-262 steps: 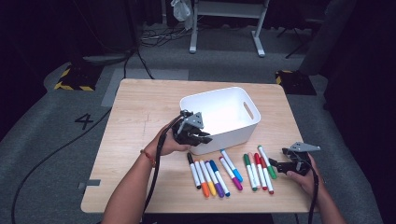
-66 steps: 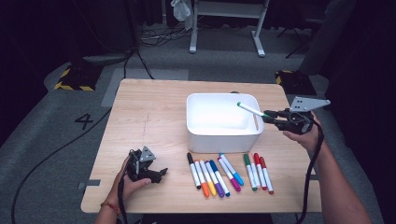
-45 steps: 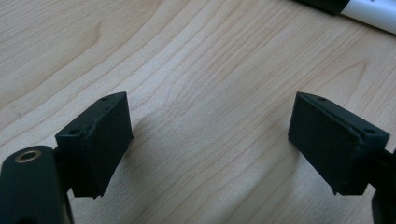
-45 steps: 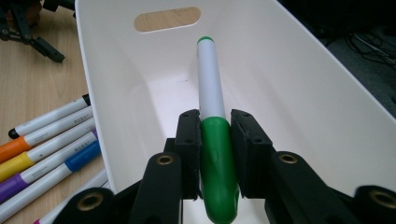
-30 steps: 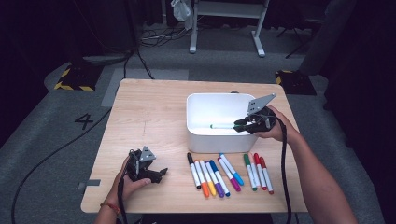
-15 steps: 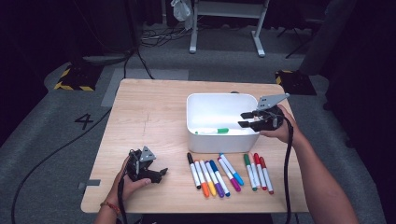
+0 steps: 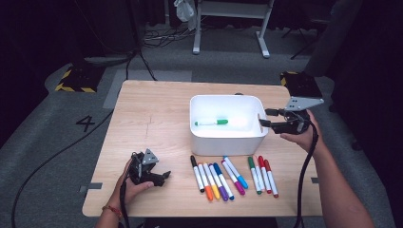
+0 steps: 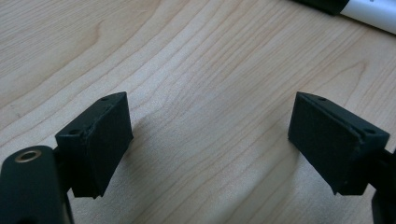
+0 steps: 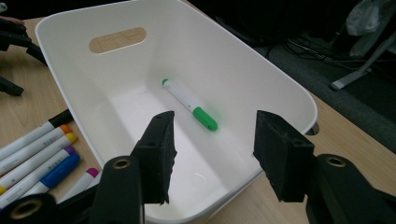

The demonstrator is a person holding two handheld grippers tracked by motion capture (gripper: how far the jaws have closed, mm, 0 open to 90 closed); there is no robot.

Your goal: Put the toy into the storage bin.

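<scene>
Your right gripper point(image 7: 265, 118) hovers at the right rim of the white bin point(image 7: 228, 142), its fingers point(image 9: 156, 154) spread wide with nothing between them. Inside the bin lies the green marker point(image 7: 211, 122): a white barrel with a green cap at one end and a small green tip at the other, flat on the bin floor, clear of the walls. Your left gripper point(image 7: 161, 176) rests low over the desk point(image 7: 157, 109) near its front left corner, fingers point(image 8: 95, 142) wide apart over bare wood. A row of markers point(image 7: 233, 173) lies on the desk just in front of the bin.
</scene>
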